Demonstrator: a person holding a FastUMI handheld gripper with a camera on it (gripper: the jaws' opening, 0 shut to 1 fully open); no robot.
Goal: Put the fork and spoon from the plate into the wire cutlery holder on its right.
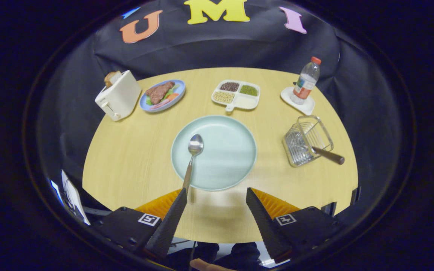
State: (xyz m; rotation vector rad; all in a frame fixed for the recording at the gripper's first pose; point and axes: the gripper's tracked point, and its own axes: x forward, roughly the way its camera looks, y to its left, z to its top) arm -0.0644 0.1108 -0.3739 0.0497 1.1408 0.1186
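A pale green plate (pixel 232 150) lies in the middle of the round wooden table, just ahead of my fingers. A metal spoon (pixel 193 152) rests on its left half, bowl pointing away, its handle running back over the rim to my left fingertip. To the plate's right stands the wire cutlery holder (pixel 303 145), with a dark brown handle (pixel 328 155) sticking out of it toward the table edge; the head of that utensil is hidden inside. My gripper (pixel 216 196) is open, held above the near table edge, with nothing between its fingers.
A white toaster (pixel 118 96) with bread stands far left, next to a blue plate of food (pixel 162 95). A white divided tray of beans (pixel 236 95) sits beyond the green plate. A water bottle (pixel 306 79) on a white coaster stands far right.
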